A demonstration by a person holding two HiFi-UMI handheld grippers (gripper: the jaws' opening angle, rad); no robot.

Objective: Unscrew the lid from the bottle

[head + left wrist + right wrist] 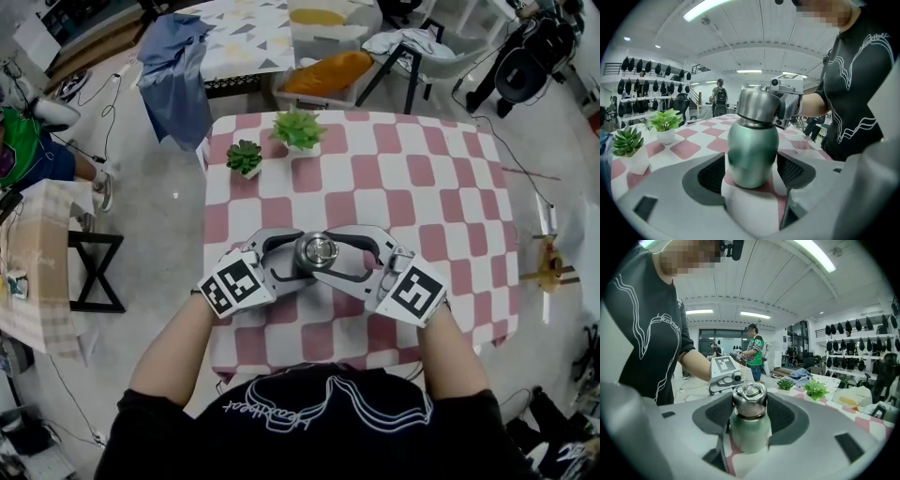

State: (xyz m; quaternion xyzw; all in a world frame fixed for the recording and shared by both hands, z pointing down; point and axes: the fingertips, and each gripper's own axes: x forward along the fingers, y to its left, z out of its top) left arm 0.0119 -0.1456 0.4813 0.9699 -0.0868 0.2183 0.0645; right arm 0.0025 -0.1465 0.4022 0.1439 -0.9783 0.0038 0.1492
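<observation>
Head view: a bottle (320, 253) stands near the front edge of a pink-and-white checked tablecloth (431, 178), between the left gripper (292, 258) and the right gripper (349, 258). Left gripper view: dark ribbed pads (712, 173) press its rounded, matte green body. Right gripper view: the jaws pinch the brushed-steel lid (749, 401) — cylindrical, topped by a ring.

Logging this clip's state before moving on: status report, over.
Left gripper shut on bottle body. Right gripper shut on lid, lid still seated. Potted plants well clear; nothing obstructs.
</observation>
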